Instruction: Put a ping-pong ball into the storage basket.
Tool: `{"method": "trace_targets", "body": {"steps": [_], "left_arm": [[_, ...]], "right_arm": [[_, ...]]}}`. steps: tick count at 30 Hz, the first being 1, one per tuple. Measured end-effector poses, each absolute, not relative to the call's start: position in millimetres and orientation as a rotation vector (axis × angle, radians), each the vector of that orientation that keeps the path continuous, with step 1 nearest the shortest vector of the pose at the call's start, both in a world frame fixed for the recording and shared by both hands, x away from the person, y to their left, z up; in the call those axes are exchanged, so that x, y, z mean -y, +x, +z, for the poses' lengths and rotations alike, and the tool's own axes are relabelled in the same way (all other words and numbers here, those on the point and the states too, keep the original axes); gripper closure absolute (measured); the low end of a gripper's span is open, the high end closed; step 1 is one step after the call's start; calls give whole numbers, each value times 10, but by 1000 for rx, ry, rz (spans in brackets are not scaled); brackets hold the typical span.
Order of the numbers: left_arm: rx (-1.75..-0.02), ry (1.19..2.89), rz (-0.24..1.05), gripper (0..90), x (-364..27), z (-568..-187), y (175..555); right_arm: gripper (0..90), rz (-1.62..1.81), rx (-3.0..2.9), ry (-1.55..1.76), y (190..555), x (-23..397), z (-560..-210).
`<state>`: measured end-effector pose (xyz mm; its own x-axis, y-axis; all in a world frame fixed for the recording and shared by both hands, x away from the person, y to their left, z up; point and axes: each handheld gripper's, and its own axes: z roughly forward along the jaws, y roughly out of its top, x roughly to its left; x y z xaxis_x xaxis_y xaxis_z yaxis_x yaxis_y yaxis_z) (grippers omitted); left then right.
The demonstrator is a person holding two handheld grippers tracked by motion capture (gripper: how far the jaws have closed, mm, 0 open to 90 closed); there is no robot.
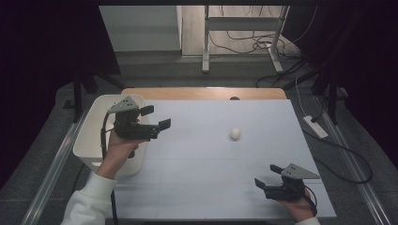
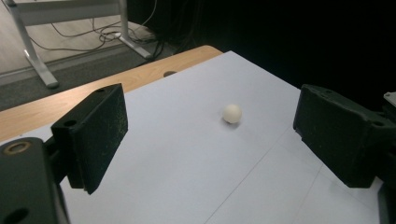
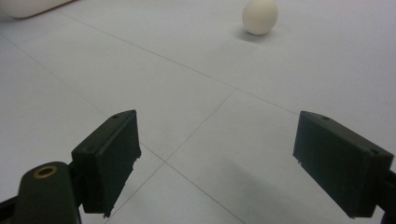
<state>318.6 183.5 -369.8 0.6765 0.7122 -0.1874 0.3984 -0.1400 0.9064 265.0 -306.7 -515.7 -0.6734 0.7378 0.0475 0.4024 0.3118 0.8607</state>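
Ahead of both claws, 1 egg (image 1: 235,133) lies loose on the white table (image 1: 211,187).
The left gripper (image 1: 156,117) is raised beside the white bin (image 1: 96,123), jaws spread and empty; the right gripper (image 1: 266,176) sits low, likewise gaping. Nothing looks done yet: reaching, gripping and, likely, binning the egg remain.

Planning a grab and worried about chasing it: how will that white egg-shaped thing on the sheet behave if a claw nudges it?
The egg is rounded and lies free on the flat sheet, so it will probably roll or wobble off. Its smooth surface may slip between flat pads. Weight and fragility cannot be told.
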Motion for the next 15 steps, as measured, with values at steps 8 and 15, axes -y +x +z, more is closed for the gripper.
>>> {"method": "trace_targets", "body": {"steps": [8, 15], "left_arm": [[-864, 1800, 327, 110, -1650, -3744, 3200], [-859, 1823, 309, 110, -1558, -3799, 3232]], "right_arm": [[144, 1307, -2233, 1014, 2656, 3065, -5155], [144, 1302, -2234, 1016, 2659, 3066, -5154]]}}
